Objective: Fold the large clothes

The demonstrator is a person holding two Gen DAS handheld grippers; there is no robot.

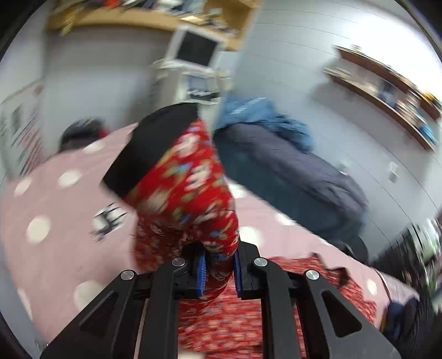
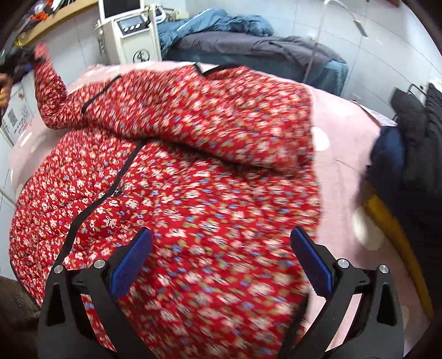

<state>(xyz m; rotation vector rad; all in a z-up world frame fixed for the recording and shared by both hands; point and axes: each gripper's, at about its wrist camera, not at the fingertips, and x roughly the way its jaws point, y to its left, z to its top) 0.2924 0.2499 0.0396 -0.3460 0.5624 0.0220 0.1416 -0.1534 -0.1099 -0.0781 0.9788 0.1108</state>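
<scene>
Both views motion-blurred, esp. left wrist view; shelf contents unreadable. Left claw (image 1: pixel 219 269) base cut off by lower frame edge, and the fabric bunched between its blue pads (image 1: pixel 201 272) hides the pad faces. In right wrist view the left claw (image 2: pixel 20 65) is only a dark smear at 10 o'clock, cropped by the lens rim; a bit of a hand (image 2: pixel 4 91) just below it, mostly out of frame.

Surface: bed w/ pink polka-dot cover (image 2: pixel 339 171). Behind it at 12 o'clock a second bed w/ dark grey bedding (image 2: pixel 248 45) and a blue jacket (image 2: pixel 218 23) piled on top. White machine w/ screen (image 2: pixel 127 30) at 11 o'clock, white tiled walls, wooden shelves (image 1: pixel 386 91) at 2 o'clock in left view. Dark clothes (image 2: pixel 414 121) heaped at 3 o'clock, a yellow bar (image 2: pixel 392 229) beside them.

Task item: red floral quilted coat (image 2: pixel 193 193), black trim along front opening, spread across the pink cover, filling most of right view. Upper part folded over itself at 1 o'clock. One sleeve (image 1: pixel 187 187) w/ black cuff (image 1: pixel 154 146) lifted off the bed, up toward 10 o'clock in right view.

Left claw clenched on the sleeve. Right claw (image 2: pixel 221 259) released, jaws wide, hovering over lower coat panel, nothing between the pads.
</scene>
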